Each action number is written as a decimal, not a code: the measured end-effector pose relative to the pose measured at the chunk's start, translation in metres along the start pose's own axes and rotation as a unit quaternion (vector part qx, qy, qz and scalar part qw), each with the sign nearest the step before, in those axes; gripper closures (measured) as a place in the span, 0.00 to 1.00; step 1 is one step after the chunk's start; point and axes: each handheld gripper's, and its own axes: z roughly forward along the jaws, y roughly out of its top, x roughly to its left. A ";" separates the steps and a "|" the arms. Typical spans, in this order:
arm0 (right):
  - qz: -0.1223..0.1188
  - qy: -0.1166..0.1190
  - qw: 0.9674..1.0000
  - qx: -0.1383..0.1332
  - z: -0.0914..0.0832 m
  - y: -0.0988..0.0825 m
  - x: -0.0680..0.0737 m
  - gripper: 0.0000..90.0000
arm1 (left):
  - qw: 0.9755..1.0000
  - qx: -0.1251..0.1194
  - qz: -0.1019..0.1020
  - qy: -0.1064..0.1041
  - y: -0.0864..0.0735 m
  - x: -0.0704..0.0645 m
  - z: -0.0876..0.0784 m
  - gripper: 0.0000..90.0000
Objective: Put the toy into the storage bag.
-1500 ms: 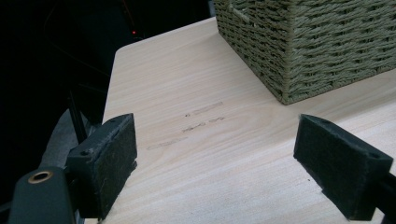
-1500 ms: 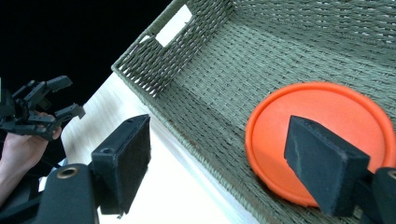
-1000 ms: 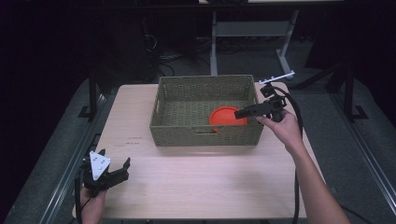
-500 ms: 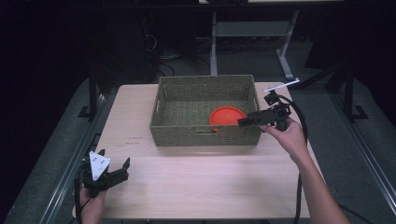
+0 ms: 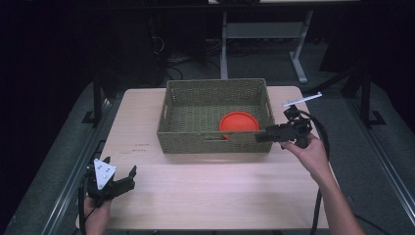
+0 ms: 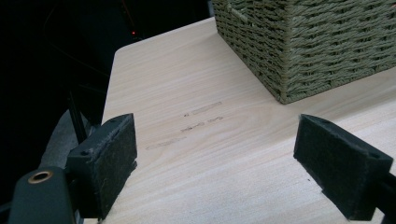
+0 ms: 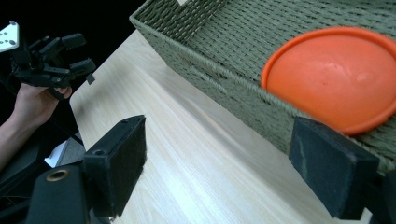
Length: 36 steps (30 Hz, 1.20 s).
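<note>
Right gripper (image 5: 260,137) hovering at woven basket (image 5: 215,142) near wall, jaws just opening wide, nothing between, orange plate (image 5: 239,122) lying inside basket just beyond fingertips, left gripper (image 5: 131,178) spread, resting well apart over table (image 5: 220,191).

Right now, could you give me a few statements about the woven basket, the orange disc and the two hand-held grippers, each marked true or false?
1. The round orange plastic disc lies inside the olive woven basket. True.
2. The right gripper grips the disc. False: its jaws stand open and empty, outside the basket's near wall.
3. The left gripper rests inside the basket. False: it is at the pale wooden table's near left corner.
4. The left gripper is open. True.
</note>
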 end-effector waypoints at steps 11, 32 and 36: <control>0.004 0.001 1.000 0.000 -0.003 -0.017 -0.002 0.19 | 1.000 0.000 0.002 0.000 0.000 0.000 -0.001 0.14; 0.030 0.000 1.000 0.000 -0.007 -0.051 -0.016 0.20 | 1.000 0.001 0.001 0.000 0.000 -0.001 -0.001 0.14; 0.031 -0.001 0.999 0.004 -0.007 -0.057 -0.019 0.20 | 1.000 0.002 0.003 0.000 0.000 -0.001 -0.001 0.14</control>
